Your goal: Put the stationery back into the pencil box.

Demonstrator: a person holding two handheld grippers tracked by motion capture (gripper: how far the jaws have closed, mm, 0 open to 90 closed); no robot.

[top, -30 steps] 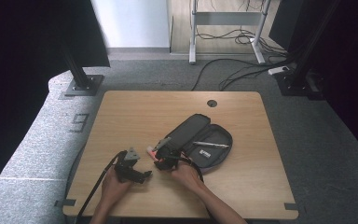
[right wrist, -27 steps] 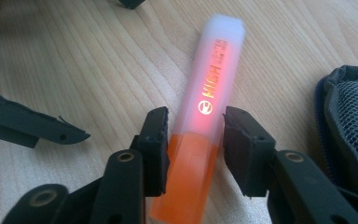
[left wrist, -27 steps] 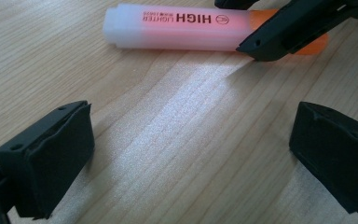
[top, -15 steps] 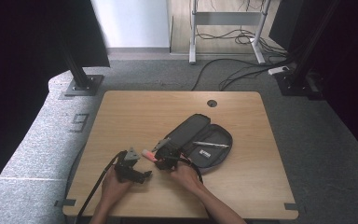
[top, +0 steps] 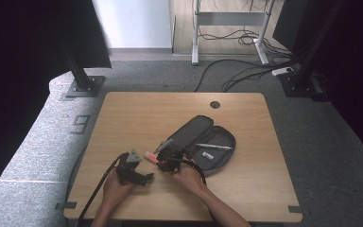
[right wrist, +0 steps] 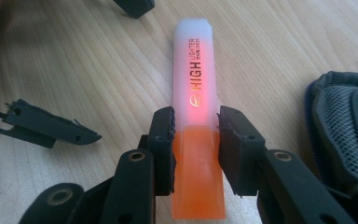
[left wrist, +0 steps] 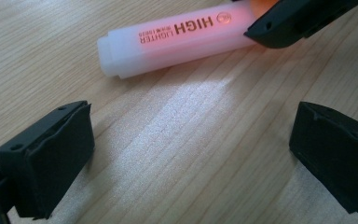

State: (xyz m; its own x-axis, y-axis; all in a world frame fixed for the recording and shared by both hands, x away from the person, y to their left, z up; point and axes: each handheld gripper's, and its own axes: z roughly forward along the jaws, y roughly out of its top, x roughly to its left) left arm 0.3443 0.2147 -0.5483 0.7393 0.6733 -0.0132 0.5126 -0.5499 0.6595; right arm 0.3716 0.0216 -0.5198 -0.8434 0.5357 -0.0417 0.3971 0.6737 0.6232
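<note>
Plastic, wood and mesh
Highlighter (right wrist: 193,93): smooth, translucent plastic, slightly glossy. Table (right wrist: 88,79): light wood grain with a soft sheen. Case (right wrist: 349,121): cloth with mesh lining.

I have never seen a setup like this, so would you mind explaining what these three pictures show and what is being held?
Gladly. No robot is here: a person at a wooden table holds a pair of hand-held tongs in each hand. The high view looks down from above; the left tongs and the right tongs sit near the table's front edge. The other two pictures come from small cameras riding on the tongs, looking along their black jaws. In the right gripper view the jaws are shut on an orange highlighter, gripping it where the cap meets the orange body. In the left gripper view the jaws stand open over bare wood, the highlighter lying just beyond. An open dark pencil case with a pen inside lies to the right.
</note>
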